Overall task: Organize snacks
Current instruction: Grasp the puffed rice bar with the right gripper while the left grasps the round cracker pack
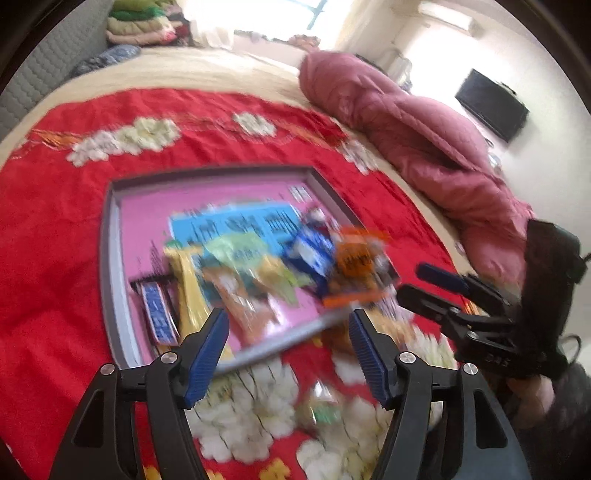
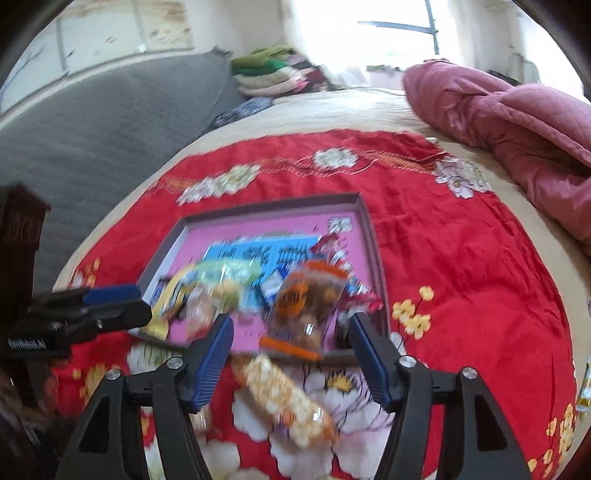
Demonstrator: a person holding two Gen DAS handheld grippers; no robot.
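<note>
Daylight pours from a window (image 2: 399,33) behind the bed, blown out to plain white in both views, and the pale wall (image 1: 436,55) near it is washed out too. The red bedspread (image 1: 74,206) below the window is evenly and brightly lit, with only faint shadows. Motion blur smears the snack packets (image 2: 303,302) in the tray (image 1: 110,258) and the flower print in front of it; their lettering cannot be read. Both fisheye pictures bend straight lines, and their corners fall to black.
</note>
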